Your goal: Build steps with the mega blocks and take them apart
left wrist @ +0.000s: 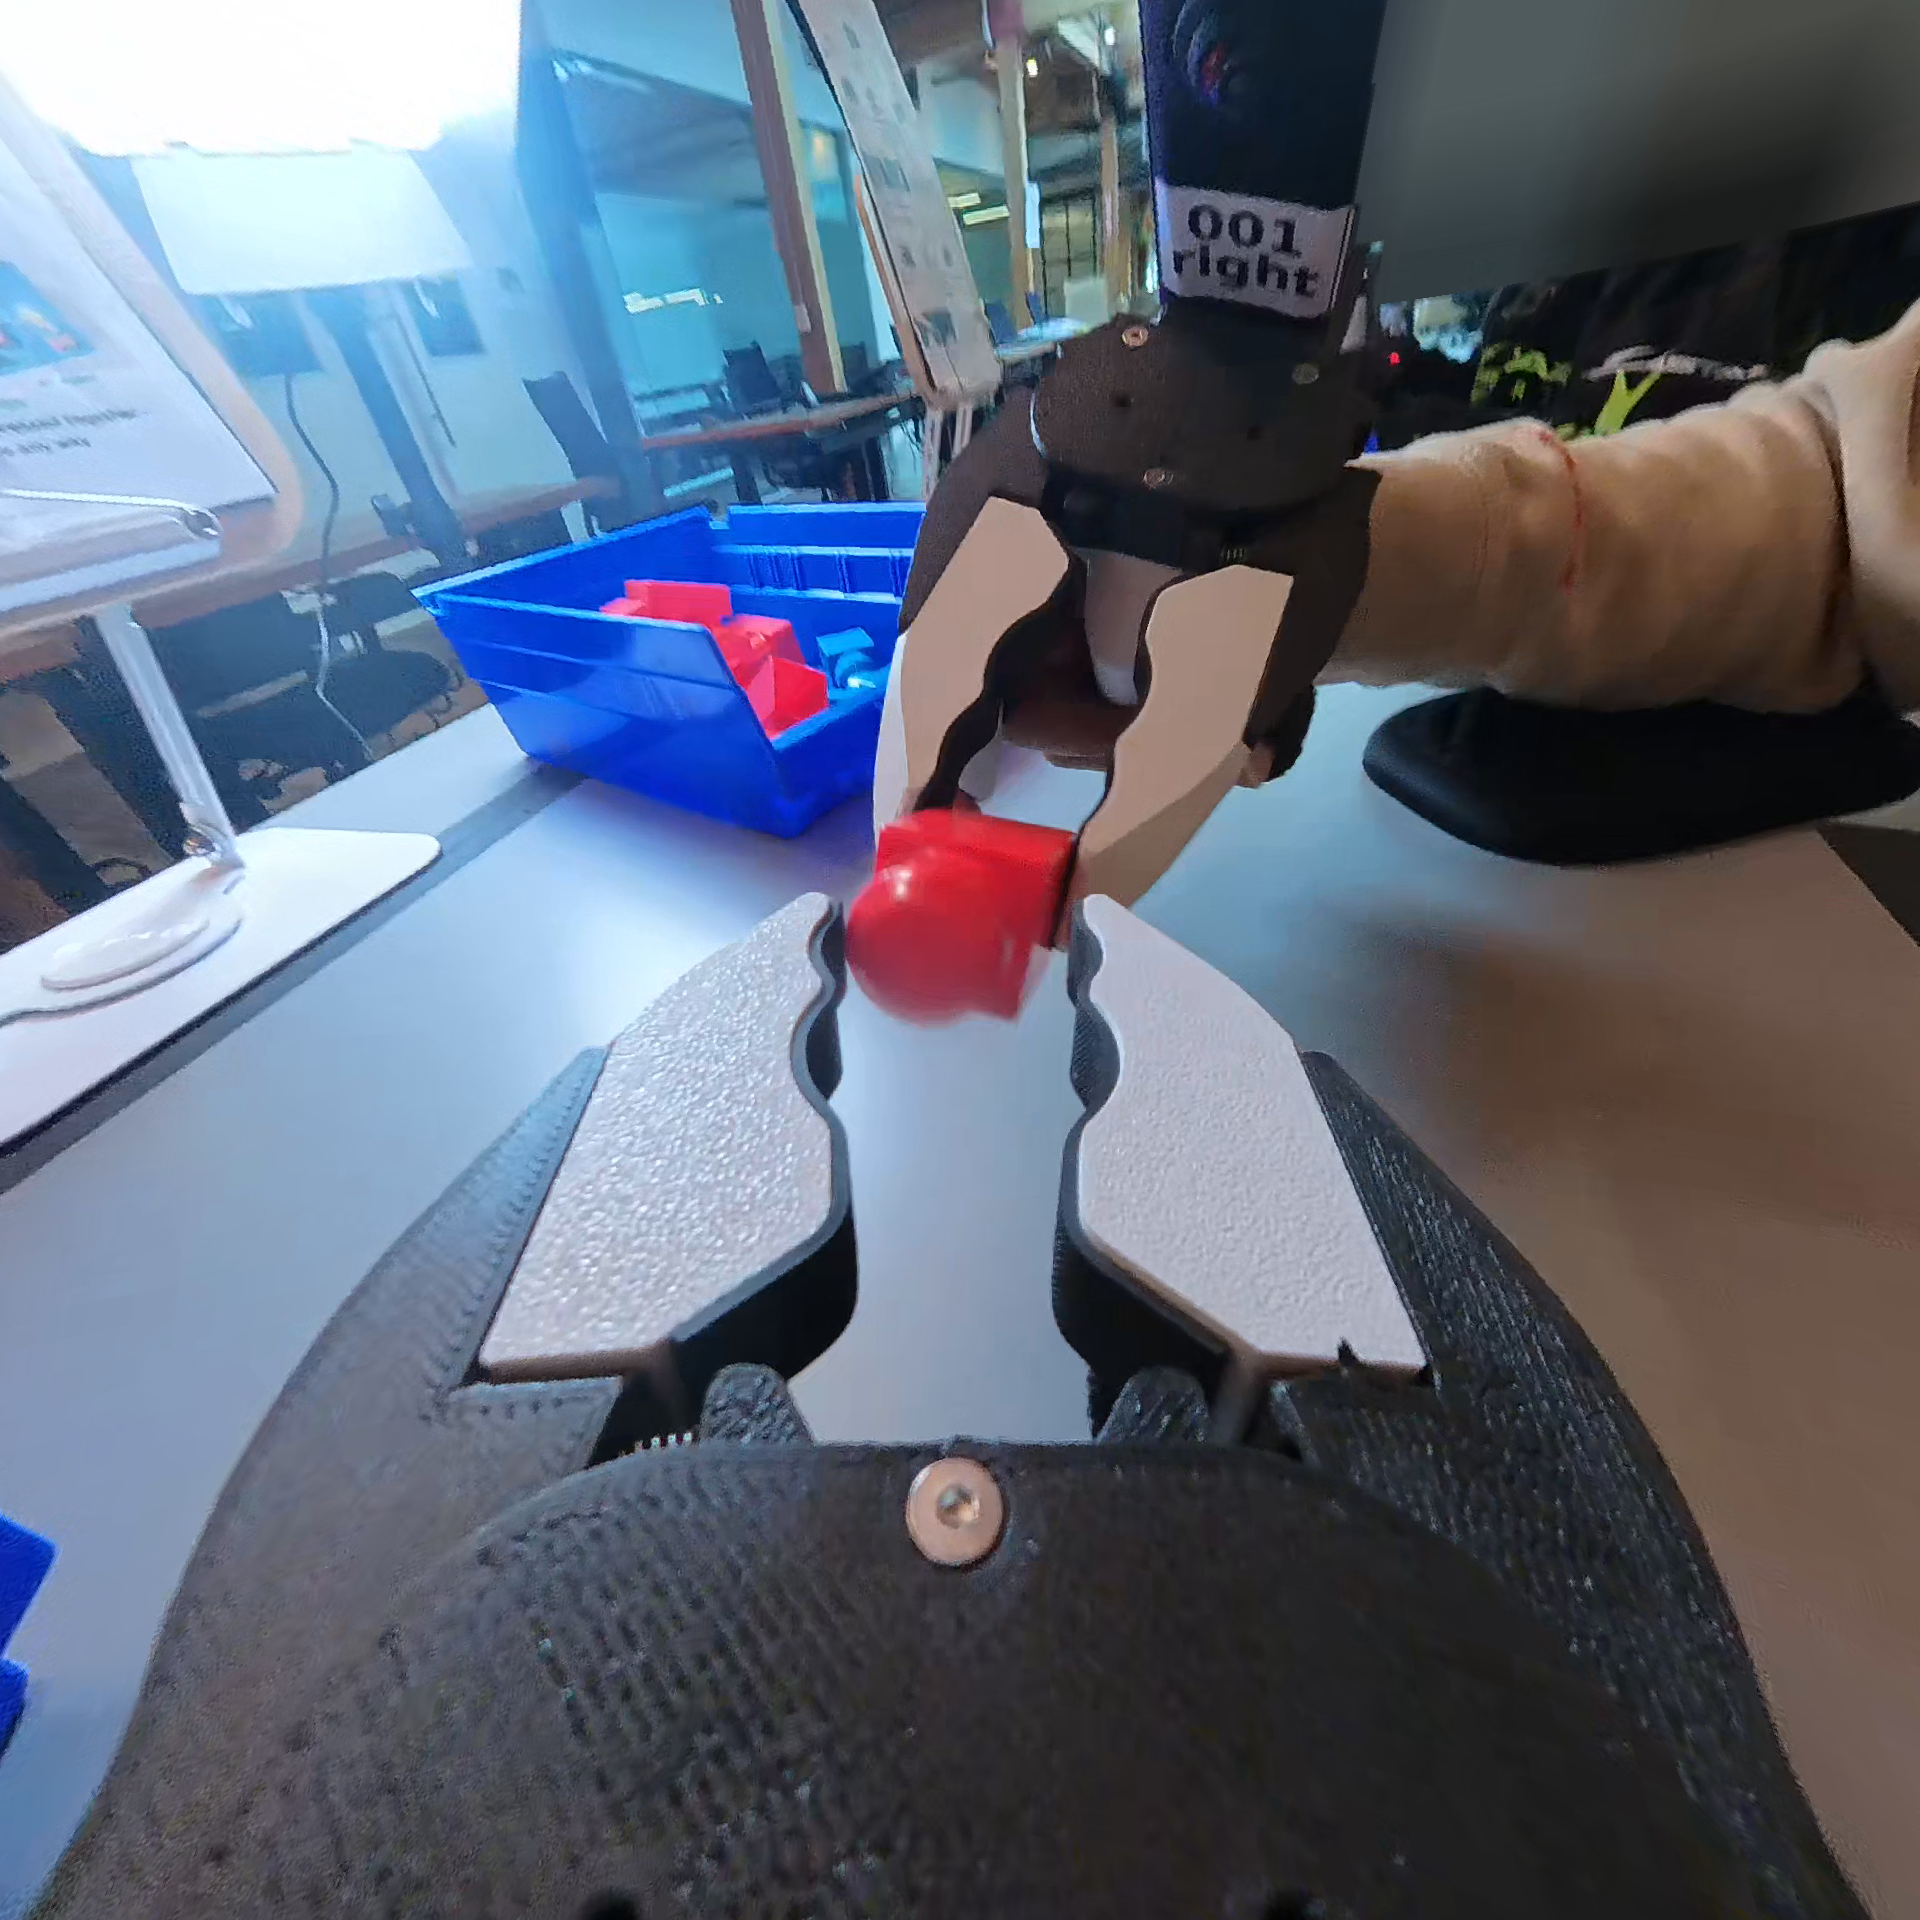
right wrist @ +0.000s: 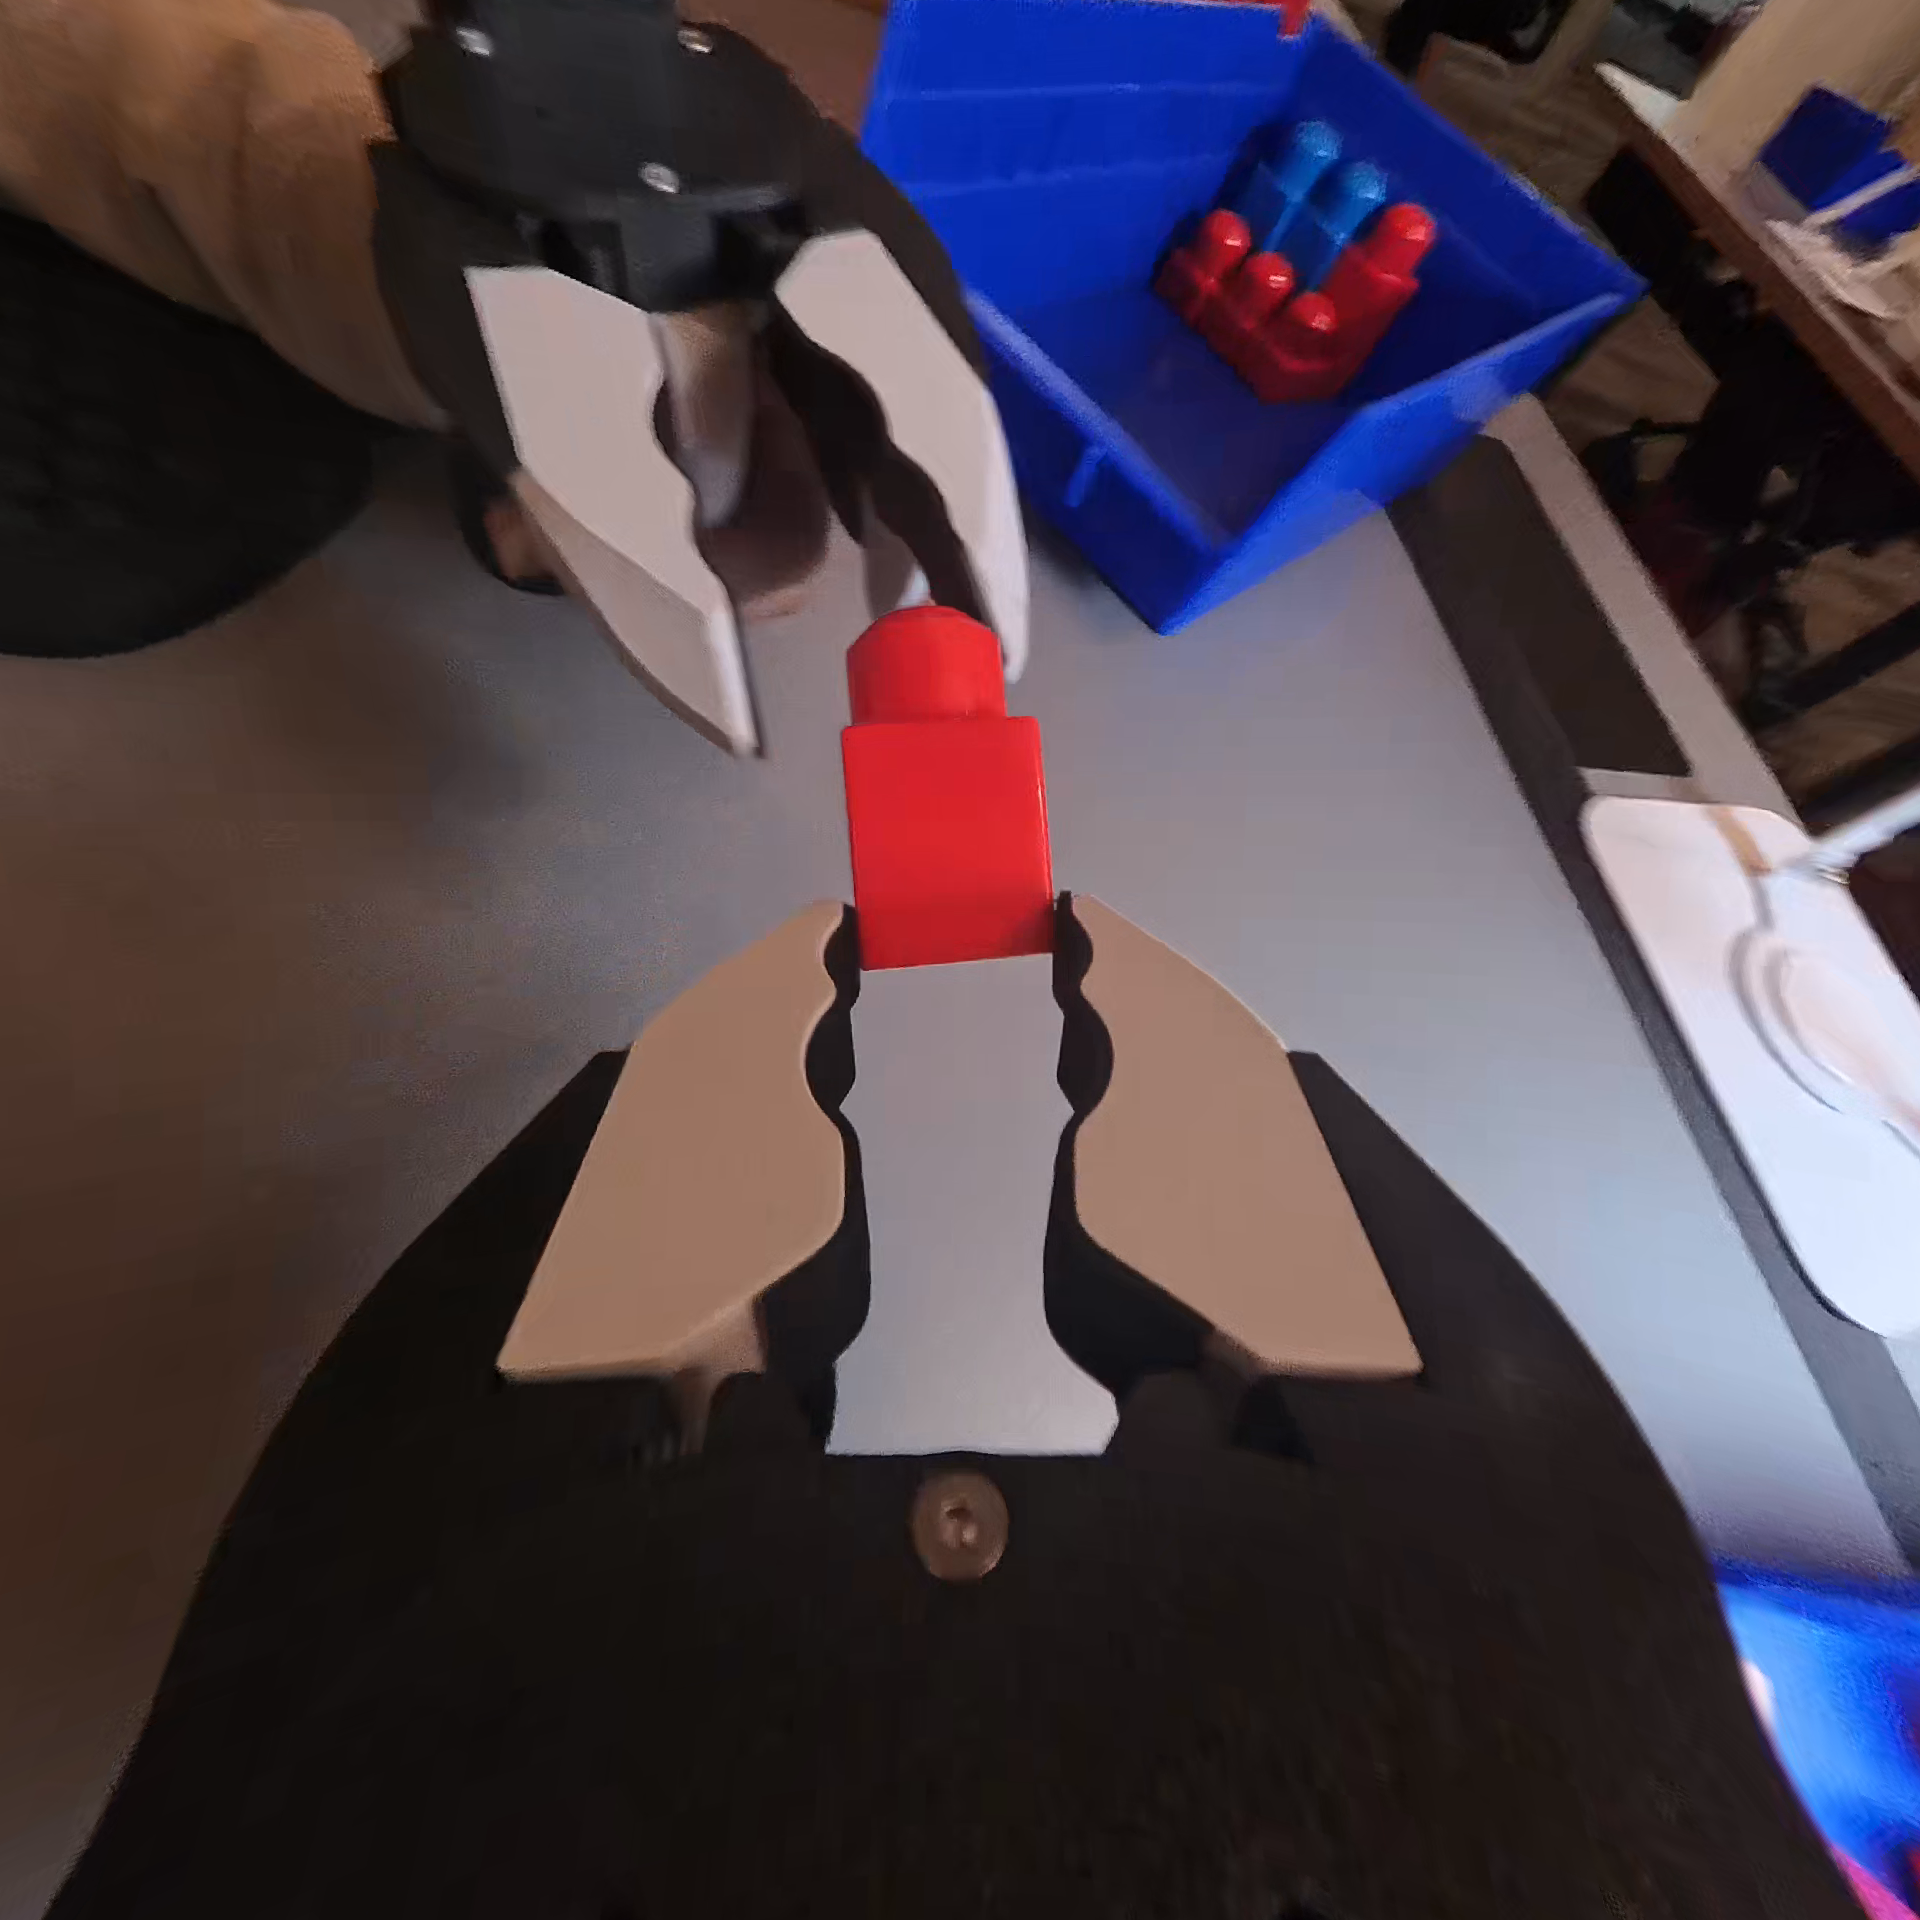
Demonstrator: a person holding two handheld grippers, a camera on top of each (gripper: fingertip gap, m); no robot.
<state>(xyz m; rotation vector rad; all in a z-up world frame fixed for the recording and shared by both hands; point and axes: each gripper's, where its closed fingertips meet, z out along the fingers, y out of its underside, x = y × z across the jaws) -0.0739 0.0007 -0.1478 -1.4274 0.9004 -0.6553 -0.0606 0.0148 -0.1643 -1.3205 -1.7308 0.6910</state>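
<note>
Right gripper (right wrist: 956,930) fingers clamp base of red block (right wrist: 943,847), held above desk (right wrist: 1299,831), stud pointing away. Left gripper (left wrist: 956,925) fingers parted around stud end, not squeezing. Blue bin (right wrist: 1091,312) far right holds other blocks. Judgement: align straight, close gently, avoid twisting.

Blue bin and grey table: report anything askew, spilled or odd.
Nothing stands out. The blue bin sits on the table with red blocks and blue blocks inside, none spilled. The right gripper holds one red block in the air, and the left gripper is open beside its stud.
</note>
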